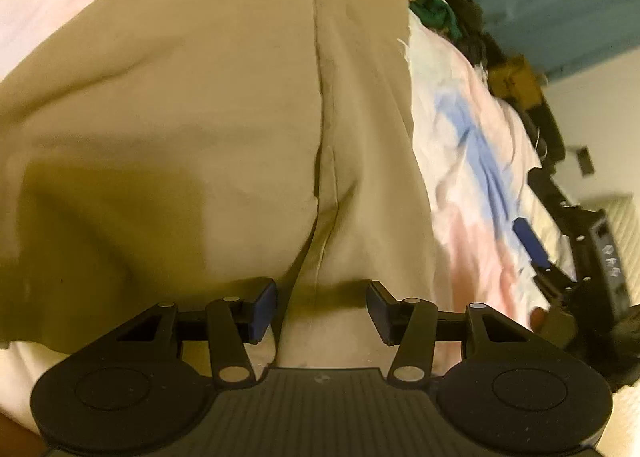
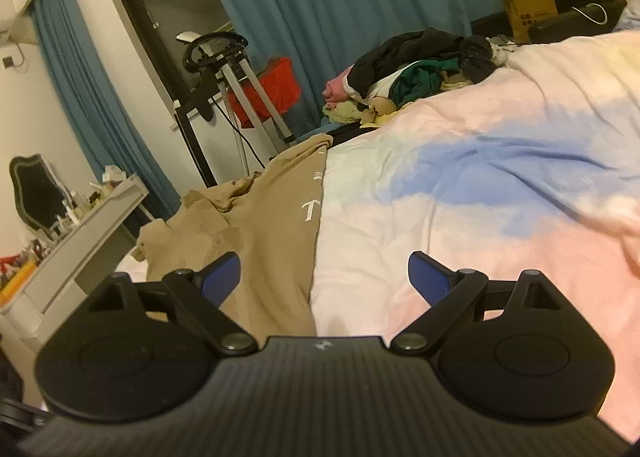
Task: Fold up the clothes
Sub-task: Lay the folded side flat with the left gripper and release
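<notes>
Your bed's pastel bedspread (image 2: 500,161) filled most of both views. The tan garment (image 1: 200,137) lay spread along its edge, a seam running down the middle, white lettering showing near its border. A pile of unfolded clothes (image 2: 420,65) sat well apart at the far side. Your left gripper (image 1: 322,309) hung over the tan cloth, fingers partly apart, gripping nothing. Your right gripper (image 2: 324,281) stood wide and empty at the garment's edge.
</notes>
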### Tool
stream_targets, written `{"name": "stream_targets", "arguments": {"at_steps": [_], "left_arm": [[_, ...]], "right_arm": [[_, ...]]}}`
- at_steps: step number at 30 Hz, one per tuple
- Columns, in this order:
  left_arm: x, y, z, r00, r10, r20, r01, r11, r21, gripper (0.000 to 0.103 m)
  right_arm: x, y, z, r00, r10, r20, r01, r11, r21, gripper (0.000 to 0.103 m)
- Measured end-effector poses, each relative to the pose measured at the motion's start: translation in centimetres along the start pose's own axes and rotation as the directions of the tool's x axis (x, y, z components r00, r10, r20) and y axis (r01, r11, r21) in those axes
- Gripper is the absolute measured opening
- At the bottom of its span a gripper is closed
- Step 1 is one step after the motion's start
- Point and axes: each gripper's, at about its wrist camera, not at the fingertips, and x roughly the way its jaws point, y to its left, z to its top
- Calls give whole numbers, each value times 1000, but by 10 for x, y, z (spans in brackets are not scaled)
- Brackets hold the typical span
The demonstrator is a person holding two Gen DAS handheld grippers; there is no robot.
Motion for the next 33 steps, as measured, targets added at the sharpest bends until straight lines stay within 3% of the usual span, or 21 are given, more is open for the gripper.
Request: {"name": "stream_targets", "arguments": {"at_steps": [2, 4, 6, 7, 8, 12, 15, 18, 20, 24, 28, 33], "left_arm": [[0, -5, -4, 1000, -2, -19, 3, 1000, 30, 52], [3, -11, -5, 999, 2, -39, 1, 998, 70, 44], [4, -14, -8, 999, 13, -48, -8, 995, 99, 13], [5, -14, -8, 998, 10, -58, -5, 995, 99, 5], [5, -14, -8, 998, 12, -65, -6, 995, 102, 4], [-19, -30, -17, 992, 122, 11, -122, 970, 209, 3], [-24, -31, -27, 978, 206, 45, -210, 944, 254, 3], [-25, -33, -28, 976, 209, 62, -218, 937, 272, 5], [-31, -39, -29, 976, 198, 95, -217, 931, 292, 18], [-49, -63, -27, 960, 176, 217, -246, 901, 357, 65], [-64, -101, -15, 918, 148, 368, -299, 869, 395, 84], [-72, -149, 5, 853, 70, 516, -312, 862, 400, 102]], "right_arm": [[-10, 2, -3, 1000, 5, -1, -5, 1000, -1, 92], [-15, 6, -5, 1000, 10, -4, -10, 1000, -11, 92], [-17, 9, -7, 1000, 21, -10, -21, 1000, -13, 92], [-18, 10, -7, 1000, 25, -11, -25, 1000, -15, 92], [-19, 12, -8, 1000, 29, -12, -29, 999, -17, 92], [-23, 16, -9, 999, 43, -9, -44, 998, -38, 92], [-24, 18, -10, 999, 52, -4, -52, 998, -47, 92], [-23, 21, -9, 998, 57, -2, -57, 997, -59, 92], [-24, 24, -8, 998, 58, 2, -58, 996, -70, 92], [-33, 25, -5, 998, 54, 35, -51, 995, -81, 92], [-47, 23, 2, 996, 44, 78, -37, 996, -85, 92], [-60, 17, 8, 991, -10, 131, 28, 991, -133, 92]]}}
